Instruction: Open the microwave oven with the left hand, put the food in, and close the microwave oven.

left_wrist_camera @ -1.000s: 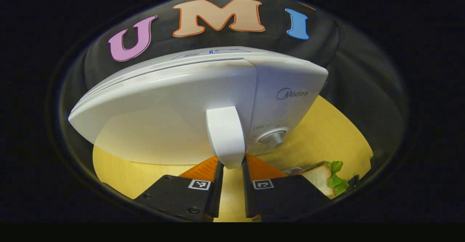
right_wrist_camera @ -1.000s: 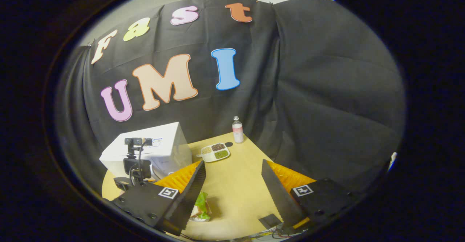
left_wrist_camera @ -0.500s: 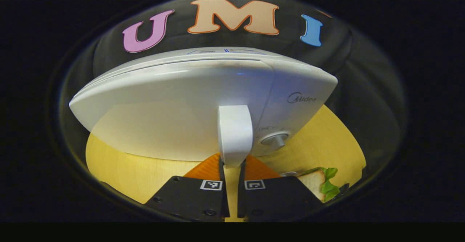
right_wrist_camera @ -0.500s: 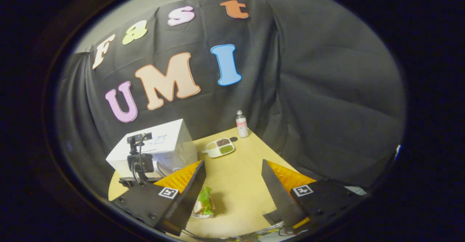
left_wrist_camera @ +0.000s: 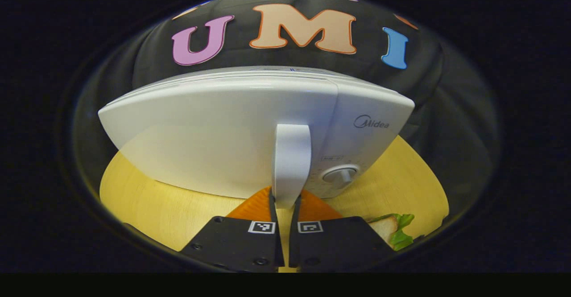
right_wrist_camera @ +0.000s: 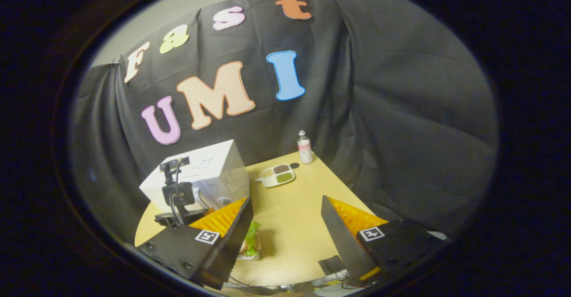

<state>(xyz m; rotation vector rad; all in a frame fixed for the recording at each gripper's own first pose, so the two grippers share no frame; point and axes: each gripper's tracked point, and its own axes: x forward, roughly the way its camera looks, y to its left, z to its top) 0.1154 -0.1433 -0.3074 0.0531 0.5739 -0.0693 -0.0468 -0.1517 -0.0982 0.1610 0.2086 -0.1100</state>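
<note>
A white microwave [left_wrist_camera: 214, 141] fills the left gripper view, its door looking flush with the body. My left gripper [left_wrist_camera: 284, 201] is shut on the lower end of the vertical white door handle [left_wrist_camera: 292, 154]. To the handle's right sits the control knob [left_wrist_camera: 341, 174]. A sandwich with lettuce [left_wrist_camera: 395, 230] lies on the table at the lower right. In the right gripper view, my right gripper [right_wrist_camera: 285, 228] hangs open and empty above the table, with the sandwich [right_wrist_camera: 250, 243] beside its left finger. The microwave [right_wrist_camera: 214, 170] stands farther left, the left gripper [right_wrist_camera: 178, 196] at its front.
On the round wooden table [right_wrist_camera: 294, 208], a white divided tray of beans [right_wrist_camera: 277, 175] and a small bottle [right_wrist_camera: 305, 147] stand behind the microwave's right side. Cables and a dark flat piece [right_wrist_camera: 330, 266] lie at the near table edge. Black cloth walls close in behind.
My left gripper's fingers have closed in from either side onto the door handle. The right gripper has drifted slightly, staying open, with the microwave now a little farther right in its view.
</note>
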